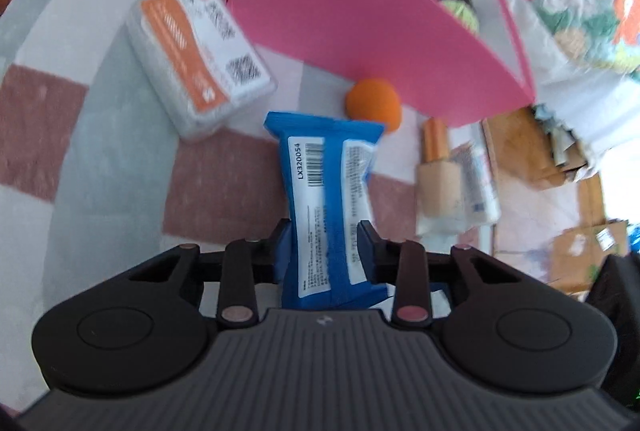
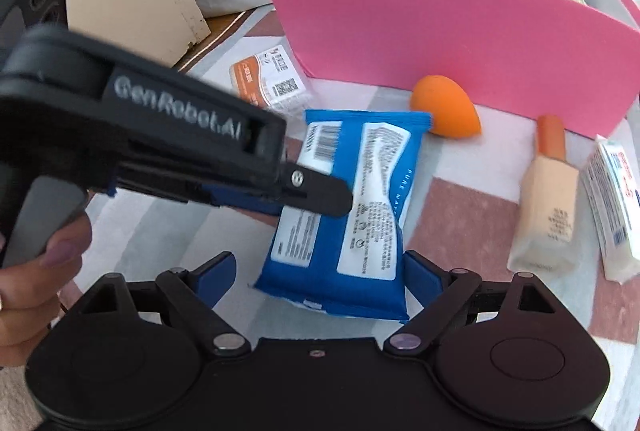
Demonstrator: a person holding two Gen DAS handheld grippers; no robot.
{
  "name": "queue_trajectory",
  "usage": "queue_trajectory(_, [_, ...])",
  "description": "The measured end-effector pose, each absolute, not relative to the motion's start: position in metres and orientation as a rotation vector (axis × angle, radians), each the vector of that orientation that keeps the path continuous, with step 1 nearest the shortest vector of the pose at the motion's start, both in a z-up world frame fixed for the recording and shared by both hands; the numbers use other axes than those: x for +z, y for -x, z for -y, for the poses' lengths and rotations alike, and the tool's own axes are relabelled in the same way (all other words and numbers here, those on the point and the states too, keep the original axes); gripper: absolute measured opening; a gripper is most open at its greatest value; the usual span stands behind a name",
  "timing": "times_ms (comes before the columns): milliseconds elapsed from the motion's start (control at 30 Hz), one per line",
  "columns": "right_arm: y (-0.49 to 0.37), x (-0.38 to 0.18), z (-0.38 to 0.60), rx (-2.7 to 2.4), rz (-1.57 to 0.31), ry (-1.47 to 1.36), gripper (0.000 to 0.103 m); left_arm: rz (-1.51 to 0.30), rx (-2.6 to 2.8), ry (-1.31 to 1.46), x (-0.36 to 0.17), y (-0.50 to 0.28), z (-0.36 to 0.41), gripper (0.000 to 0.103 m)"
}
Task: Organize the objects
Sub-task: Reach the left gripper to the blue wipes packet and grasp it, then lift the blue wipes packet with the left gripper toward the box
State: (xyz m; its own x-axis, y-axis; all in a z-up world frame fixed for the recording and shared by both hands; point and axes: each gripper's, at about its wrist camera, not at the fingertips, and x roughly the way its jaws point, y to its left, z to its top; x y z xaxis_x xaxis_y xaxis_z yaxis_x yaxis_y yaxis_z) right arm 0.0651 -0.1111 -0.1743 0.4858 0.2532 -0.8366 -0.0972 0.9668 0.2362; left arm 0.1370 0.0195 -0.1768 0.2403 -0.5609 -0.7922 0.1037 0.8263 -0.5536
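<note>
So our left gripper (image 1: 325, 243) is clamped on the blue plastic wipes packet (image 1: 328, 199), lifted a bit over the pink-and-grey checked cloth (image 1: 100, 135), near the pink cardboard box (image 1: 352, 11). Our right gripper (image 2: 320, 271) sits spread wide, fingers either side of the packet, gripping nothing

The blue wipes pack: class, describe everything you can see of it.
The blue wipes pack is a soft, glossy plastic pouch with crimped ends, white printed labels and a barcode, back side showing. The left gripper is shut on its middle. The right gripper is open, one finger on each side of its near end.
</note>
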Motion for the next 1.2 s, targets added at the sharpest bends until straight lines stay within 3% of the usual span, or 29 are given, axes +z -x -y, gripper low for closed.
queue_trajectory(200, [-0.063, -0.177, 0.099, 0.183, -1.019, -0.054, 0.092, -1.256, -0.453, 0.384, -0.178, -0.131, -0.003, 0.031])
queue_trajectory(233, [-0.059, -0.177, 0.095, 0.181, -1.007, -0.001, 0.09, -1.257, -0.451, 0.377, -0.177, -0.128, -0.002, 0.031])
queue_trajectory(267, [-0.055, -0.176, 0.093, 0.175, -0.99, 0.037, 0.081, -1.254, -0.45, 0.368, -0.176, -0.126, -0.001, 0.031])
queue_trajectory(400, [-0.041, -0.168, 0.105, 0.218, -0.945, 0.003, 0.076, -1.236, -0.465, 0.361, -0.169, -0.113, -0.002, 0.031])
queue_trajectory(833, [-0.02, -0.095, 0.123, 0.273, -0.855, -0.07, 0.076, -1.035, -0.51, 0.295, -0.099, -0.072, -0.004, 0.031])
queue_trajectory(1200, [-0.018, -0.055, 0.126, 0.303, -0.742, 0.063, 0.076, -0.98, -0.527, 0.268, -0.042, -0.066, 0.006, 0.031])
